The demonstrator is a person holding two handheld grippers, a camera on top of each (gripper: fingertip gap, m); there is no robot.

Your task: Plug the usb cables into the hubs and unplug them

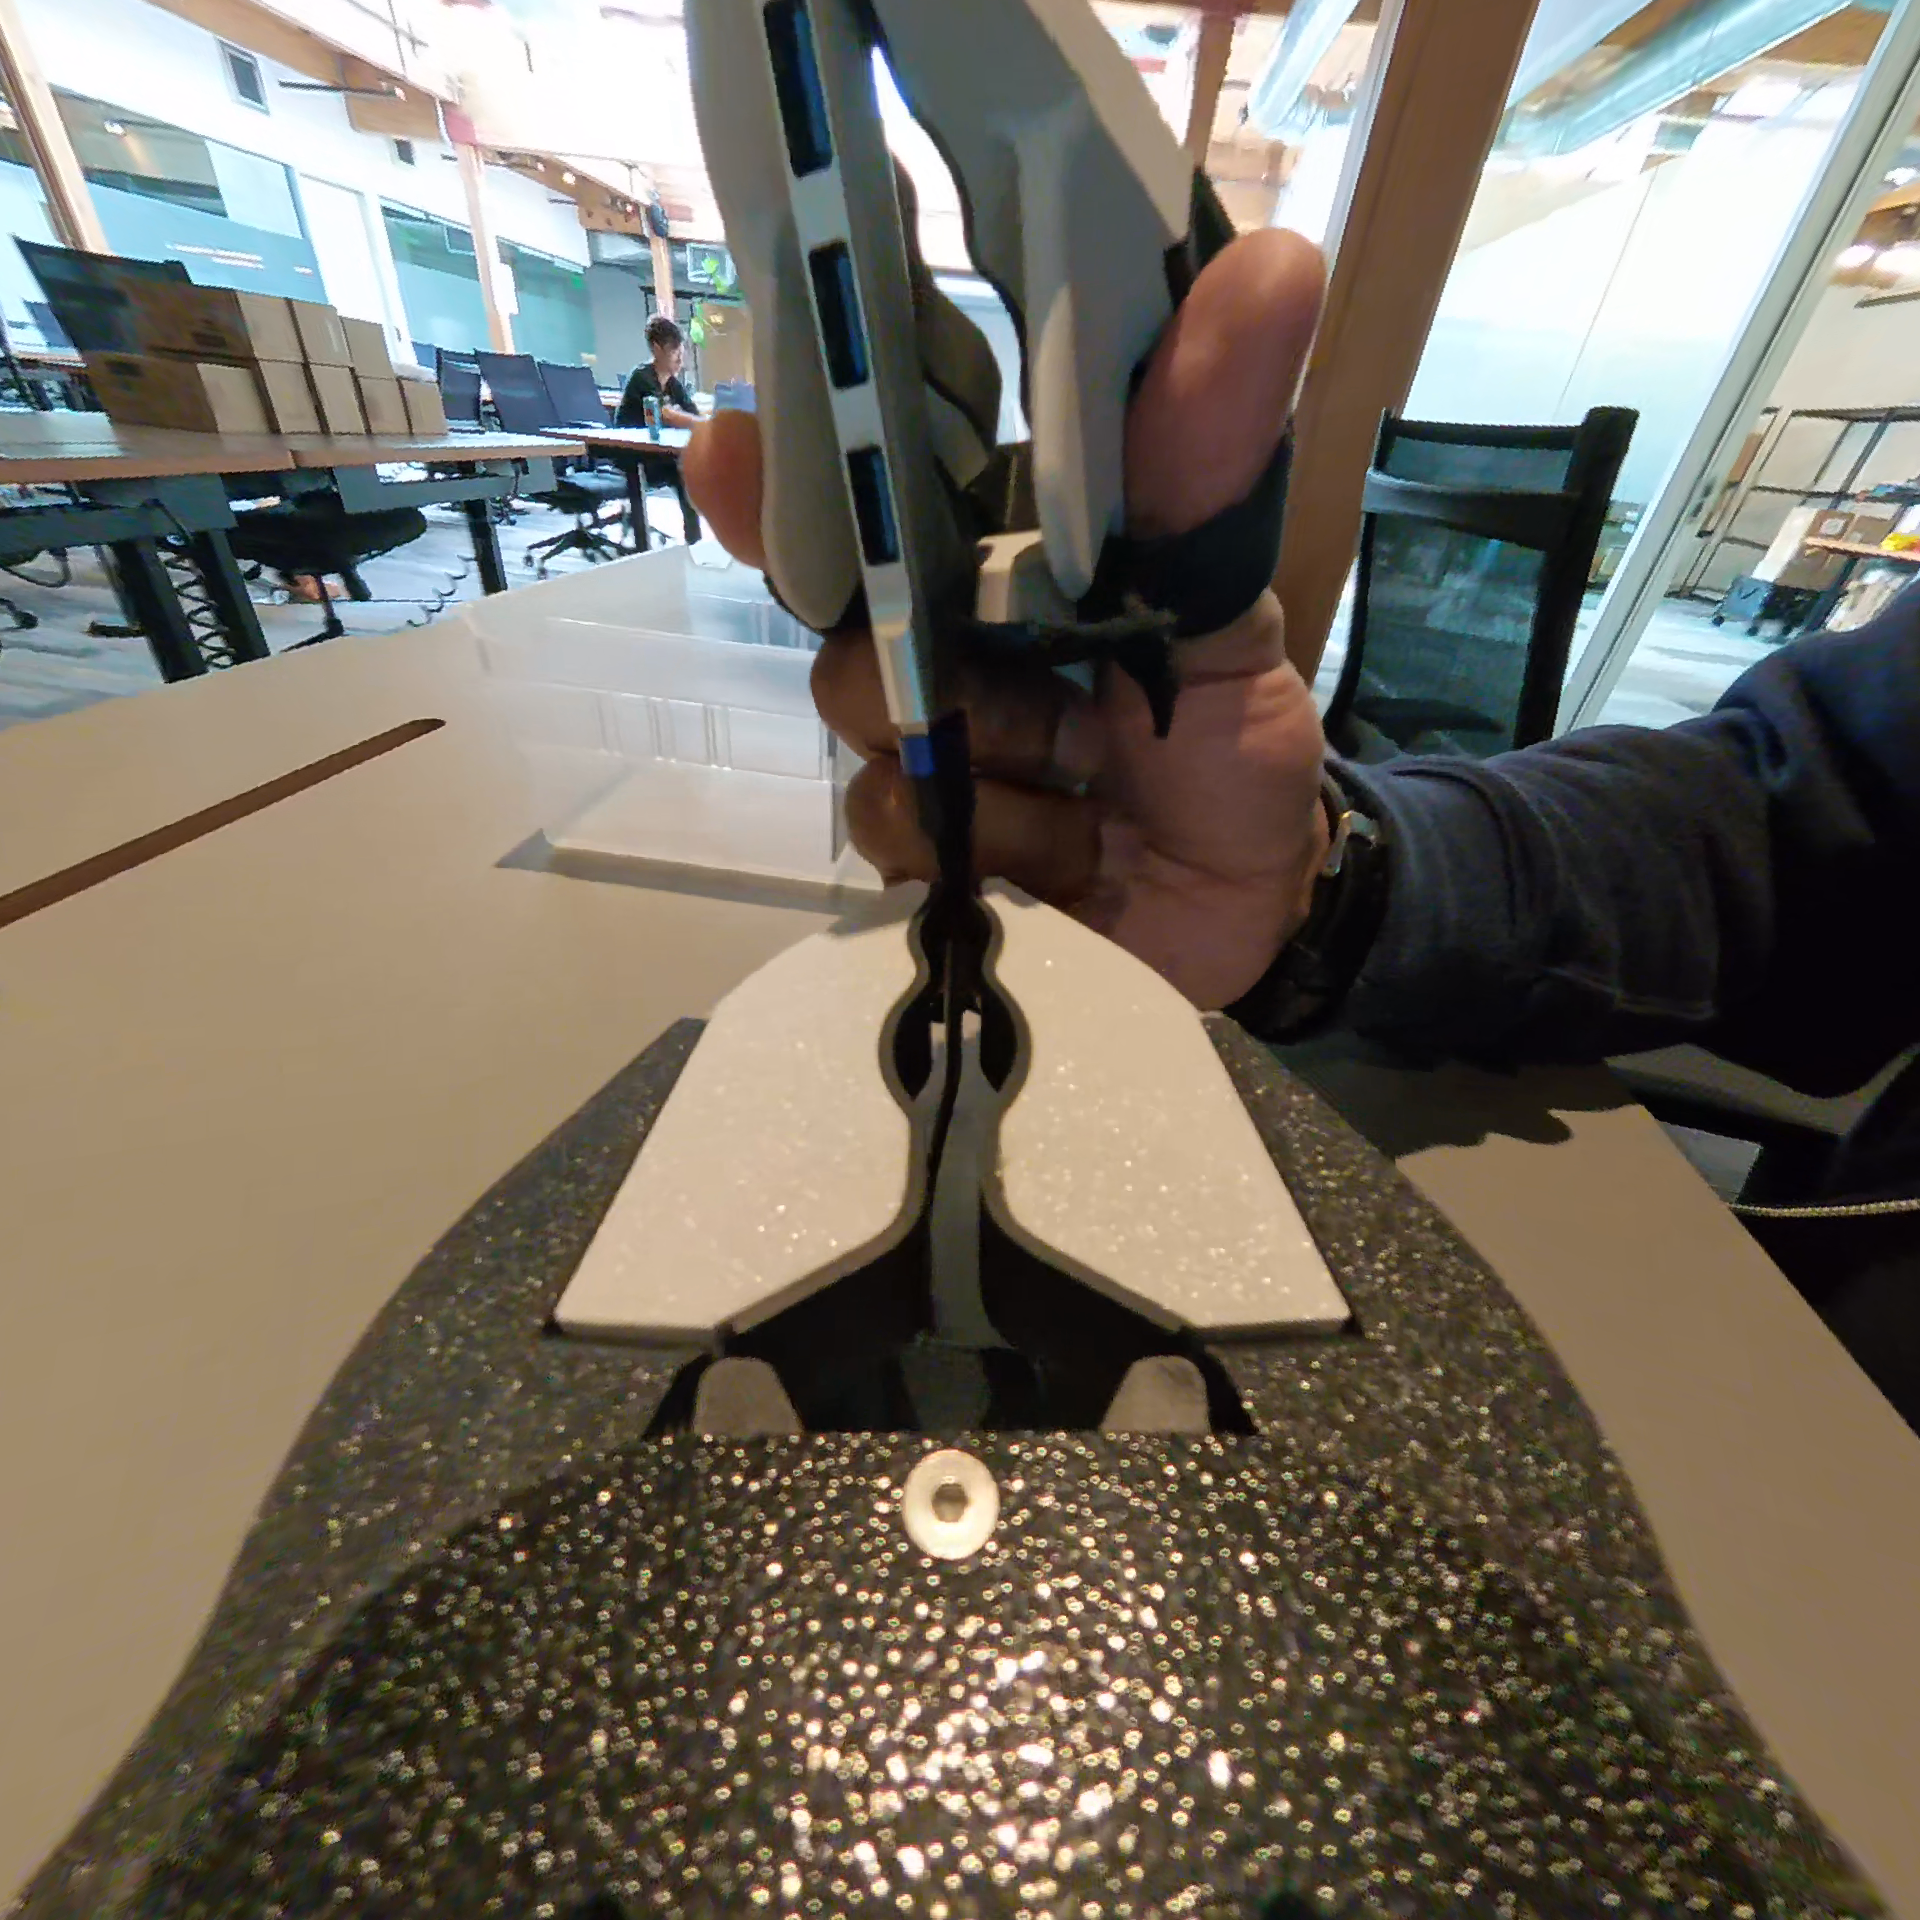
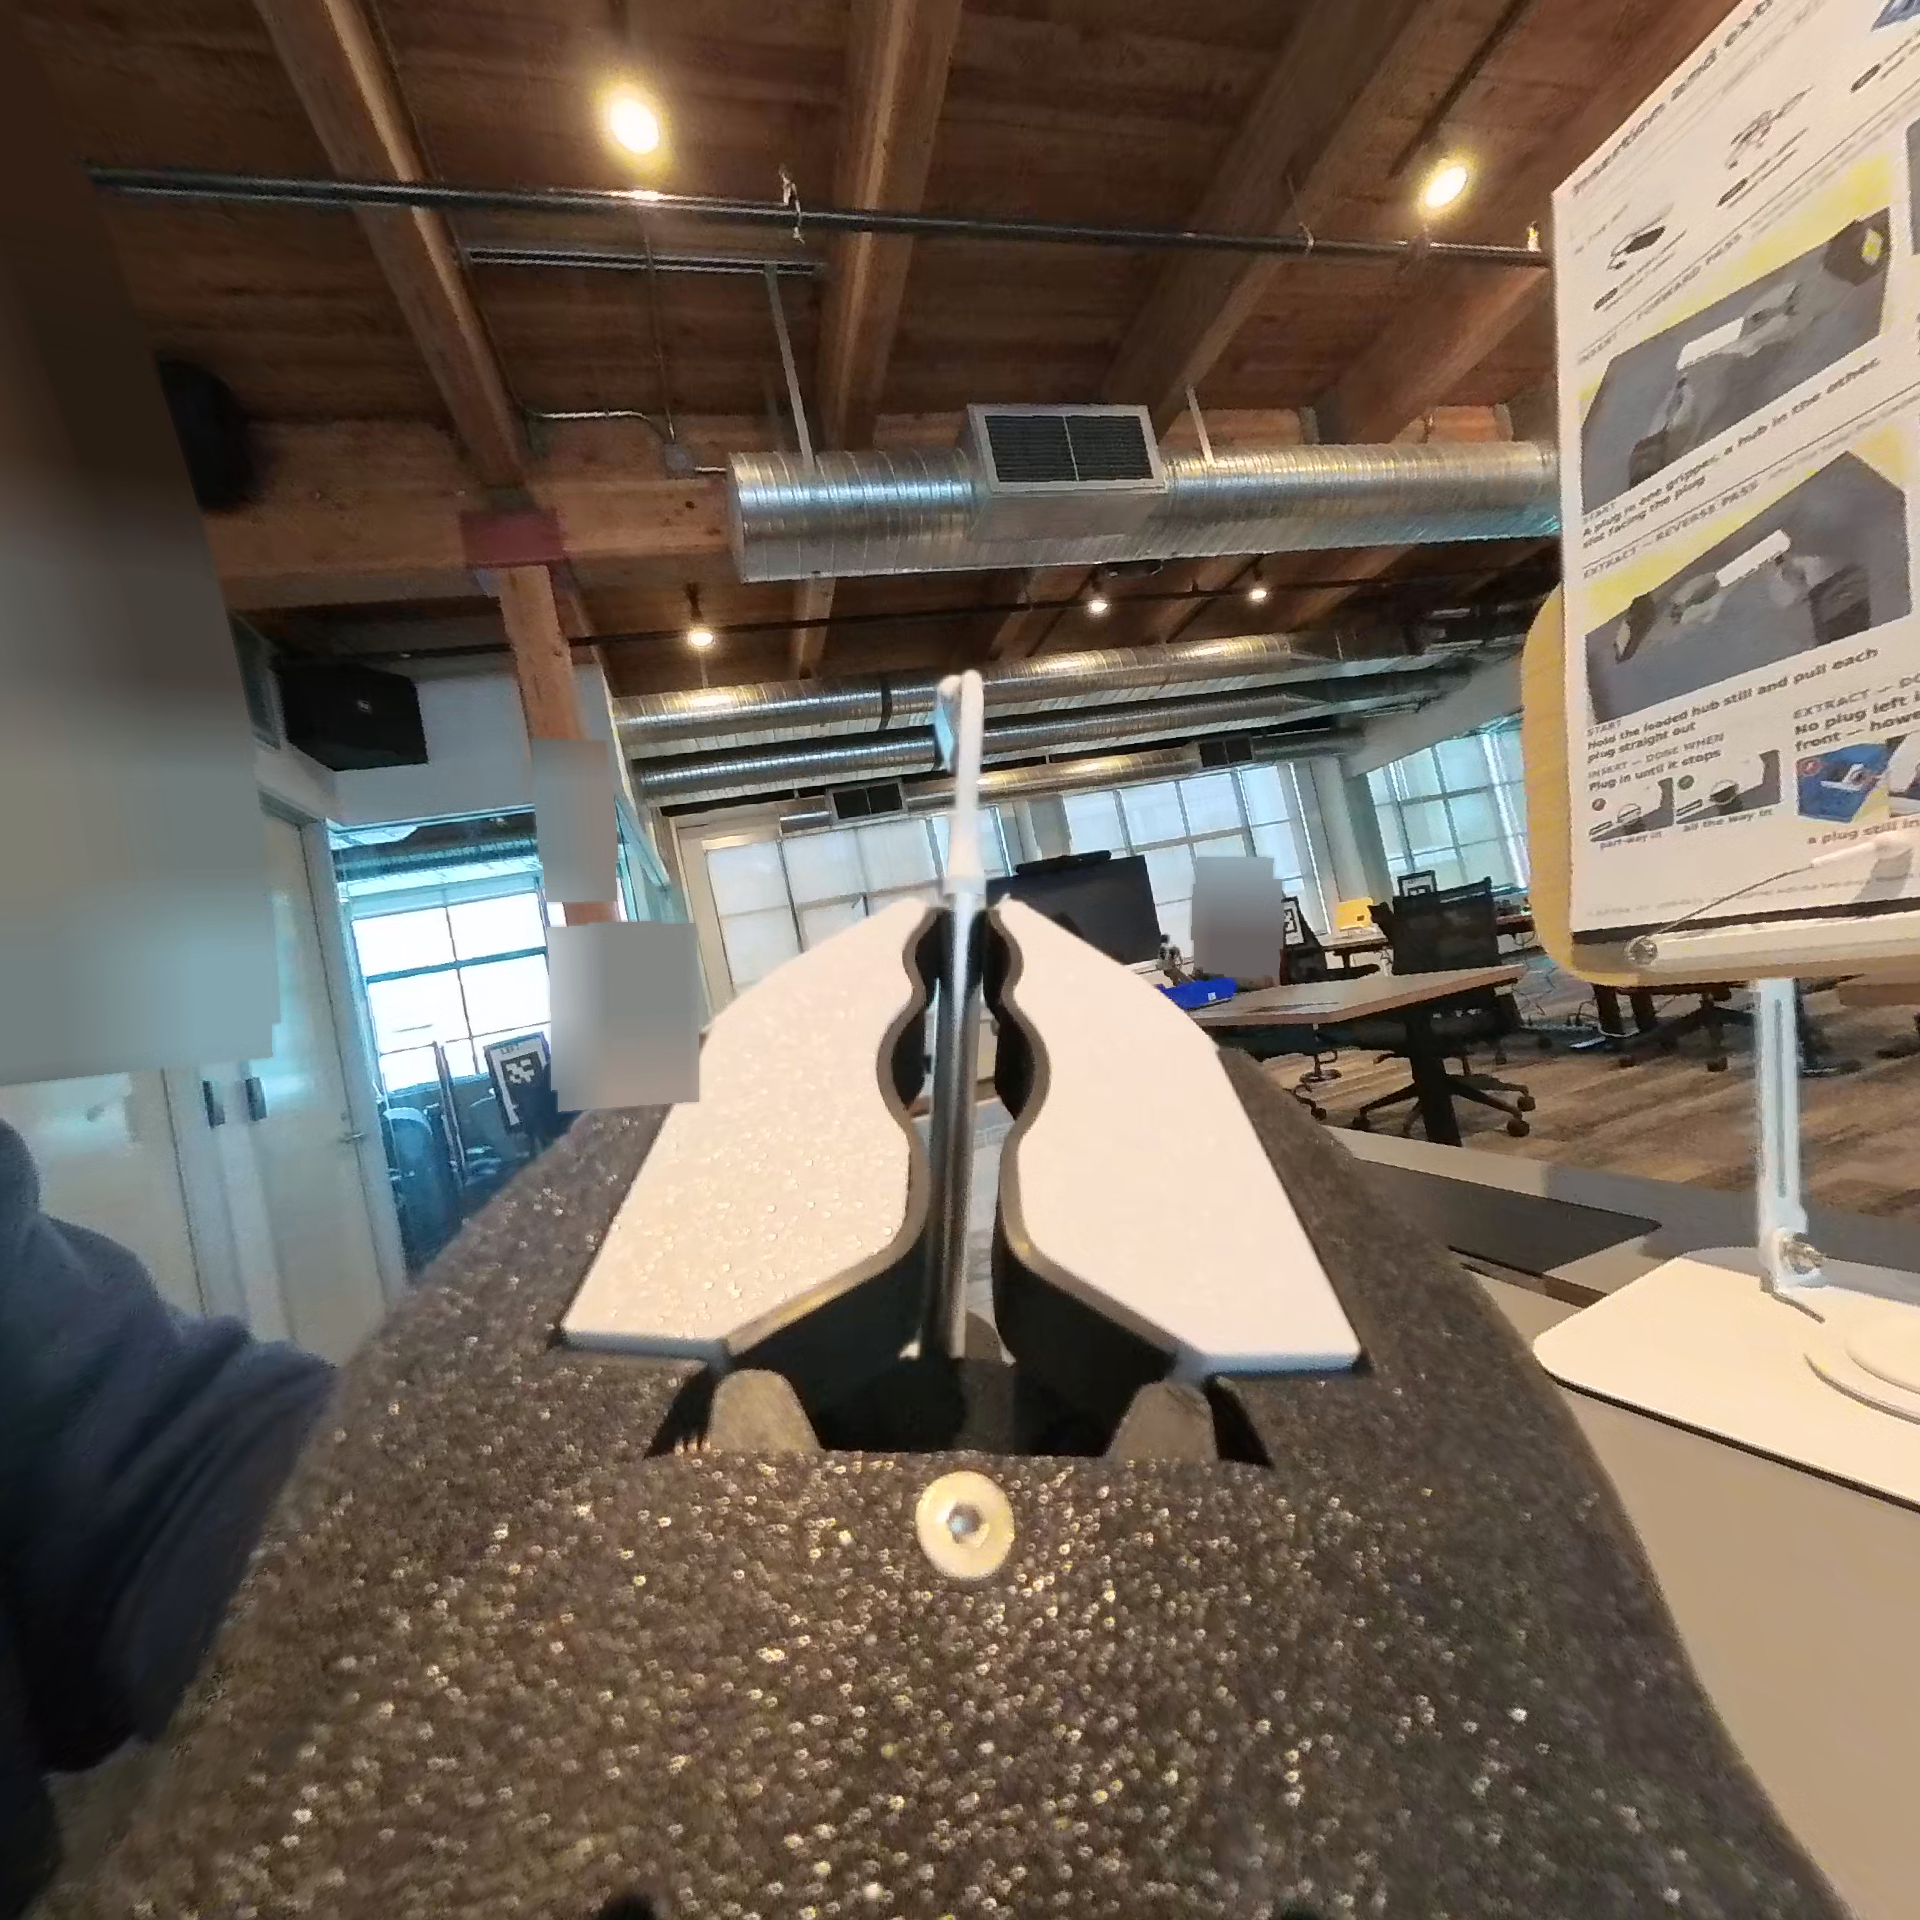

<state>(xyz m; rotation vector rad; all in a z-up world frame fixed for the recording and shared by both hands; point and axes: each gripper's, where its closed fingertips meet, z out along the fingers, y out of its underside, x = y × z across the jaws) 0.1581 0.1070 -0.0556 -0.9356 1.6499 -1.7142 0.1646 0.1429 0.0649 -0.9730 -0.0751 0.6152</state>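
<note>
Black cable (image 1: 948, 831) sits pinched in the closed left gripper (image 1: 951, 940), plugged into the silver hub (image 1: 862, 416); the right gripper (image 2: 961, 920) clamps the hub's edge

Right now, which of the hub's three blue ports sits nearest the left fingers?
The lowest port, just above the black plug; the other two sit higher up the hub.

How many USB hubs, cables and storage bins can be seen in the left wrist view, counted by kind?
Slim silver metal USB hub: 1
Thin black USB cable: 1
Clear plastic bin: 1
Total: 3
</note>
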